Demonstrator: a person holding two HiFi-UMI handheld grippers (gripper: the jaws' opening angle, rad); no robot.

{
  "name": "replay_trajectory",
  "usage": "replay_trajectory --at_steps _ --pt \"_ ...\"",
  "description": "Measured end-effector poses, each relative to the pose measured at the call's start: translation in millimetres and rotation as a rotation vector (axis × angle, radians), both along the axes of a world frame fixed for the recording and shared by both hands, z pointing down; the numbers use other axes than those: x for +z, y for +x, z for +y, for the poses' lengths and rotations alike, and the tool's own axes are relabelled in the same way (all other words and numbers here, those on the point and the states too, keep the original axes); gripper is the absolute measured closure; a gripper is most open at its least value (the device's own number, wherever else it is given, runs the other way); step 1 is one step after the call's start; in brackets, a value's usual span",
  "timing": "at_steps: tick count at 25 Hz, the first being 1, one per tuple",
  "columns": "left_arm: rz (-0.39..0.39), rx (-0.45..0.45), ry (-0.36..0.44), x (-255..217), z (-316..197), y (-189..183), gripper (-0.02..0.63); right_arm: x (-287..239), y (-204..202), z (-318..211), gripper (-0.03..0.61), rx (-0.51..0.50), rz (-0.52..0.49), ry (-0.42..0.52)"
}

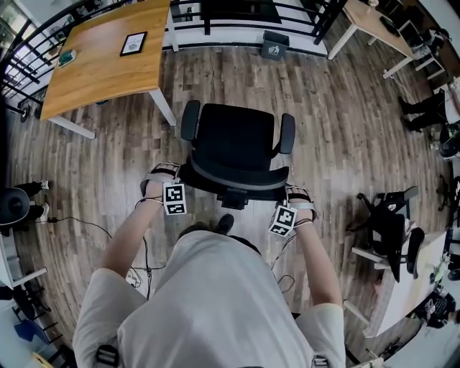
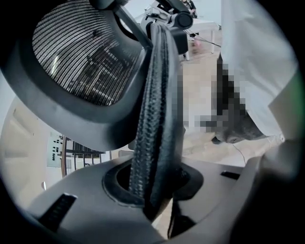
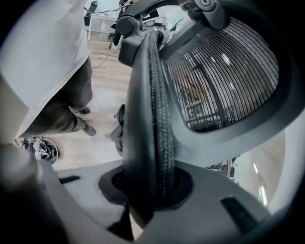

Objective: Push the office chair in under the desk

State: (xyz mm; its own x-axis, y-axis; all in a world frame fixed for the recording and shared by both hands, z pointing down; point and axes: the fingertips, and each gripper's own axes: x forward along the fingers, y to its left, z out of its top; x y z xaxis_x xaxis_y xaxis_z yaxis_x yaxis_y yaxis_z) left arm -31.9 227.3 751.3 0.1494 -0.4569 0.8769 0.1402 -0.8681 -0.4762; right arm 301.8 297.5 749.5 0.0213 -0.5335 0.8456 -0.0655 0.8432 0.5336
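Observation:
A black office chair (image 1: pixel 235 136) stands on the wood floor in front of me, its seat facing the wooden desk (image 1: pixel 108 61) at the far left. The chair sits to the right of the desk, outside it. My left gripper (image 1: pixel 162 180) is shut on the left edge of the backrest (image 1: pixel 231 184). My right gripper (image 1: pixel 296 203) is shut on its right edge. In the left gripper view the padded mesh rim (image 2: pixel 151 109) runs down between the jaws of the left gripper (image 2: pixel 152 190). The right gripper view shows the same rim (image 3: pixel 153 105) clamped in the right gripper (image 3: pixel 152 190).
On the desk lie a framed picture (image 1: pixel 134 44) and a small green item (image 1: pixel 67 57). A white desk leg (image 1: pixel 164 108) stands near the chair's left armrest. A dark bin (image 1: pixel 274 45) and a black railing (image 1: pixel 237 14) are behind. Another black chair (image 1: pixel 392 228) is at right, and cables (image 1: pixel 86 223) are at left.

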Motion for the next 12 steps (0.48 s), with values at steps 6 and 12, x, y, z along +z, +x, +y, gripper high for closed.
replay_trajectory --at_steps 6,12 --pt "0.0 -0.023 0.015 2 -43 20 0.518 3 21 -44 0.515 -0.002 -0.001 -0.002" --pt "0.014 -0.037 0.035 -1 -91 30 0.517 2 32 -96 0.515 -0.008 0.006 0.019"
